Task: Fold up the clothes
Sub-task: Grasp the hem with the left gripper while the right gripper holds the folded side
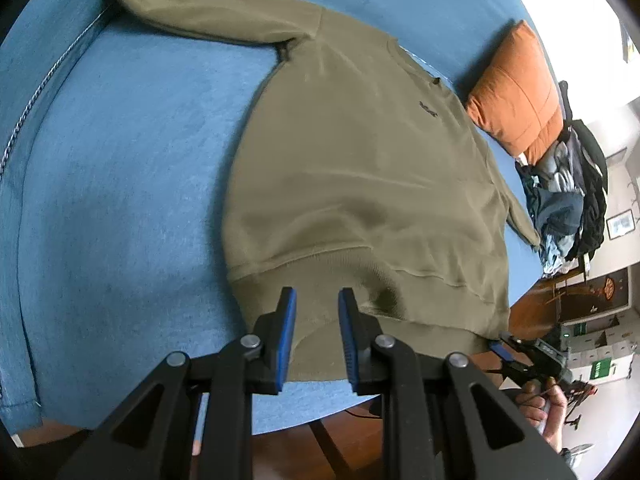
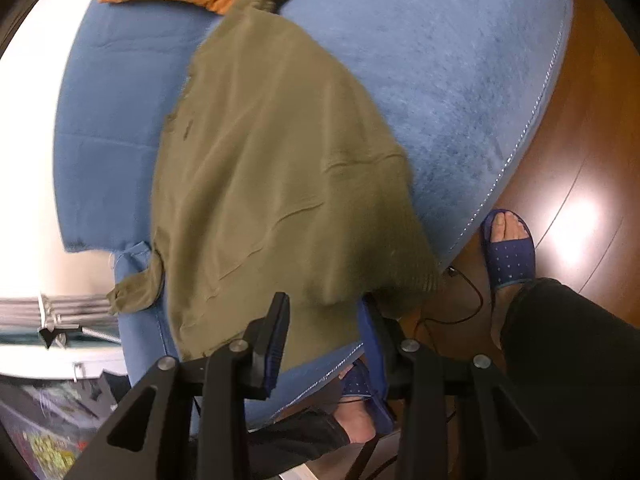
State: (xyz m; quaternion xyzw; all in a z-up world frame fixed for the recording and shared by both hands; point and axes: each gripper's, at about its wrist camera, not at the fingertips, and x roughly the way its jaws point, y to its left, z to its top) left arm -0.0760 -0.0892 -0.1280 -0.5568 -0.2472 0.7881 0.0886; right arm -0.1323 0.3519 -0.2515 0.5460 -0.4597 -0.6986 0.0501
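Spread flat, an olive sweatshirt (image 1: 360,184) covers the blue sofa (image 1: 120,184). Both hand-held grippers, left (image 1: 317,340) and right (image 2: 324,340), hover partly open at its hem, seemingly gripping nothing.

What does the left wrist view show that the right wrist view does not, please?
Only the left wrist view shows the sweatshirt's long sleeve, the clothes pile and the right gripper at the hem. Only the right wrist view shows the person's slippered foot, black trouser leg and a cable on the floor. Both show the olive sweatshirt spread on the blue sofa, the orange cushion and open jaws over the hem.
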